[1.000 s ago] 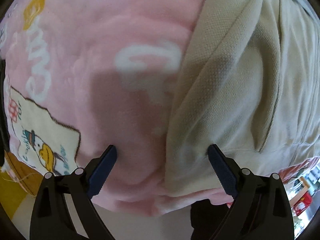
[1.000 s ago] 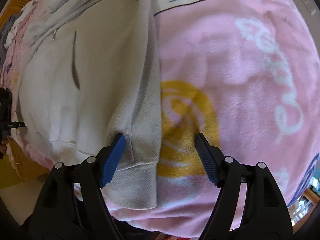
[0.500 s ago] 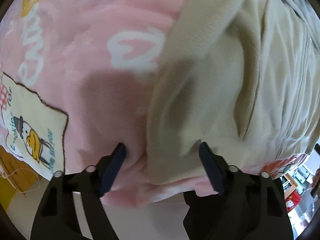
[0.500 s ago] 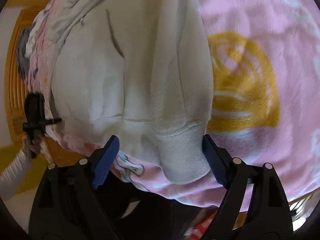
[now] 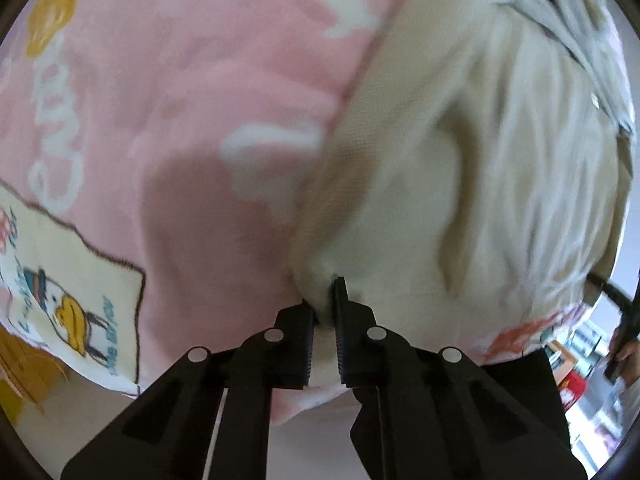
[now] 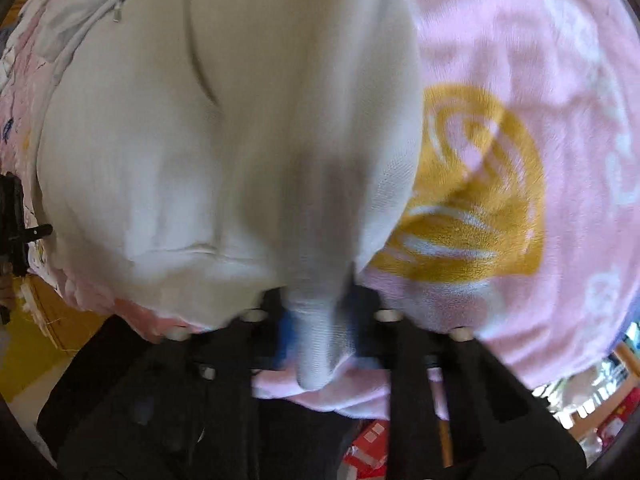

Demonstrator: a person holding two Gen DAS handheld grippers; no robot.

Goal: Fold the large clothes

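A cream zip hoodie [image 5: 460, 168] lies on a pink printed blanket [image 5: 168, 112]. My left gripper [image 5: 323, 304] is shut on the near corner of the hoodie's hem, cloth pinched between the fingertips. In the right wrist view the hoodie [image 6: 208, 152] fills the left half, pocket slit and zipper pull showing. My right gripper [image 6: 316, 300] is shut on the ribbed cuff of the hoodie's sleeve [image 6: 318, 344], which hangs between the blue-padded fingers. The other gripper shows at the left edge [image 6: 12, 224].
The blanket [image 6: 520, 80] covers the bed, with a yellow print [image 6: 472, 200] beside the sleeve and a cartoon duck patch [image 5: 68, 280] at the near left. The bed's near edge and floor lie below. Red boxes and shelves stand at lower right [image 5: 576, 380].
Both grippers have closed from wide open: the left onto the hoodie's hem corner, the right onto the sleeve cuff. Both moved in toward the cloth.
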